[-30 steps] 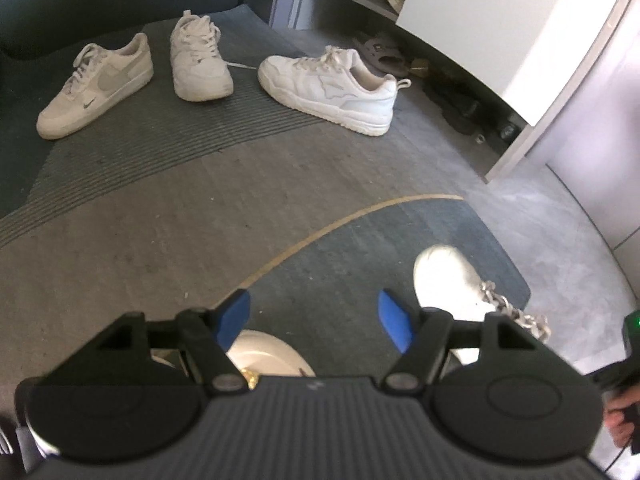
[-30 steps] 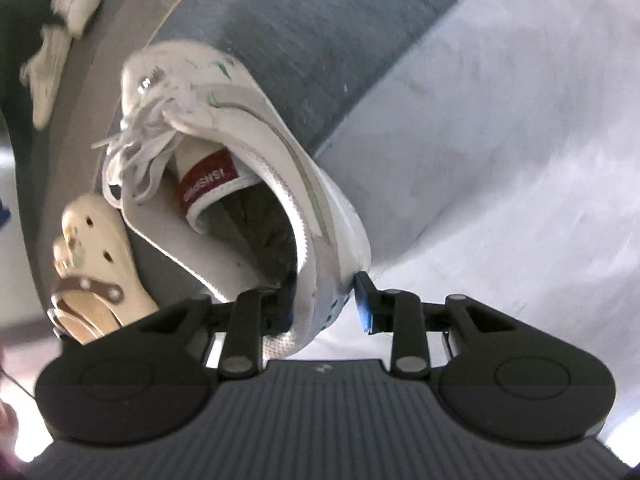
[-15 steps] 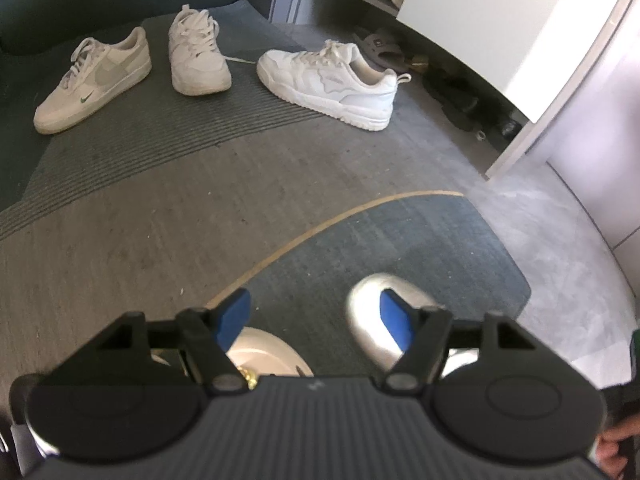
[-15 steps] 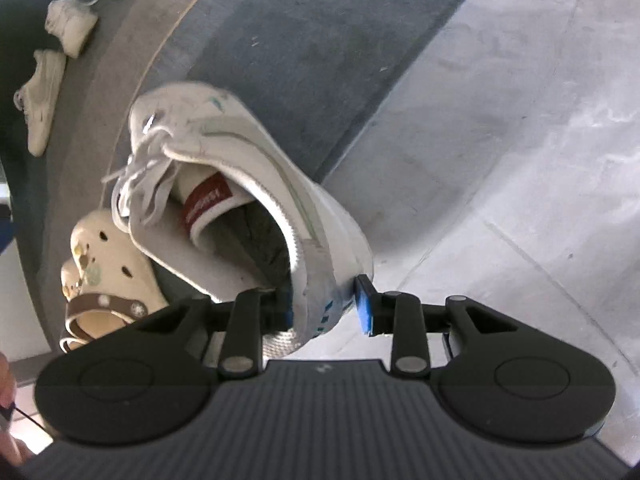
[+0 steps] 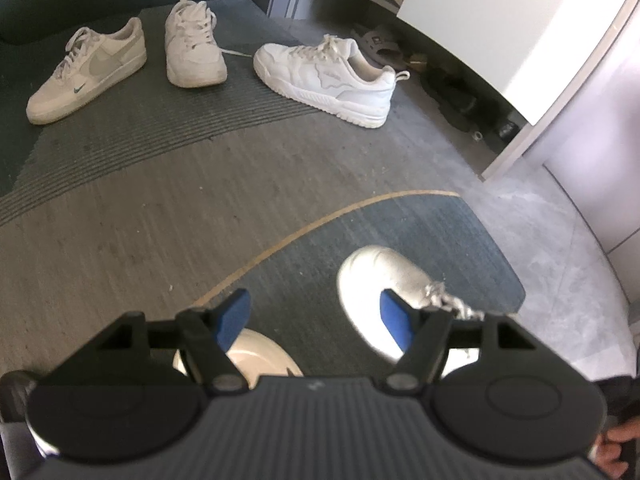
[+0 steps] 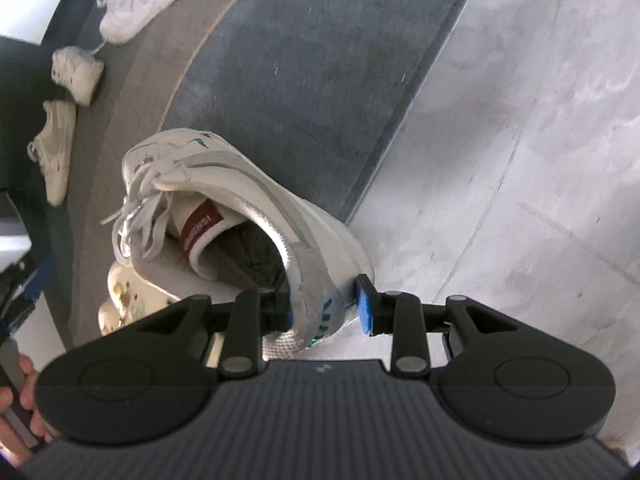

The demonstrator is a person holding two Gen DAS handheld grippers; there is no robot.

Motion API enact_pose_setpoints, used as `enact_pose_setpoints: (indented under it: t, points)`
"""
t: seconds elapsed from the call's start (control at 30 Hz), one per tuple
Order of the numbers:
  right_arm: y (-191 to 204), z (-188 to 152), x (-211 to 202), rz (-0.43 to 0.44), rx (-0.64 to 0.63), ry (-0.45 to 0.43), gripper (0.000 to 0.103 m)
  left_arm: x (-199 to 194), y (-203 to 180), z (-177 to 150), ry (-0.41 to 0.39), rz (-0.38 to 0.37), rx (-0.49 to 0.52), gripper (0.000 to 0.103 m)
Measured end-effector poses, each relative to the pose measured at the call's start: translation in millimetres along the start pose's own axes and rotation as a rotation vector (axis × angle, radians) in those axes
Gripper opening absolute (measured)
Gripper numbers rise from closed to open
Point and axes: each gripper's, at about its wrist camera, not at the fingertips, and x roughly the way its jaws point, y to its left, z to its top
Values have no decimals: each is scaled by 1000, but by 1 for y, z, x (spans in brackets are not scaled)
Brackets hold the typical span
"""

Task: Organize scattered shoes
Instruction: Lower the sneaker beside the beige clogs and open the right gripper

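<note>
The left gripper (image 5: 314, 318) tilts steeply down over the rug (image 5: 200, 208), jaws parted and empty; at right, the right gripper (image 6: 326, 306), also angled down, clenches a white sneaker (image 6: 256, 216) by its heel above the rug's edge.

Left wrist view: looks steeply down and forward over the rug (image 5: 168, 216) toward a far shoe cabinet (image 5: 520, 32). Right wrist view: steeper, close above a held sneaker (image 6: 256, 216), floor (image 6: 520, 120) right. Shared: the rug, the held sneaker, three far white sneakers (image 5: 324, 76).
</note>
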Motion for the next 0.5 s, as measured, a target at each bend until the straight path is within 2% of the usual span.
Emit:
enact_pose_setpoints:
  t: [0.27,0.37,0.5]
  points:
    - [-22,18,11,-74,-4,-31,33,6,-11,0,-1,6,23,73]
    - [-29,17,11,-60,2,-50,34,8,-13,-1,6,8,30,73]
    - [-37,15,10,-17,51,-62,42,8,-9,0,-3,21,38,74]
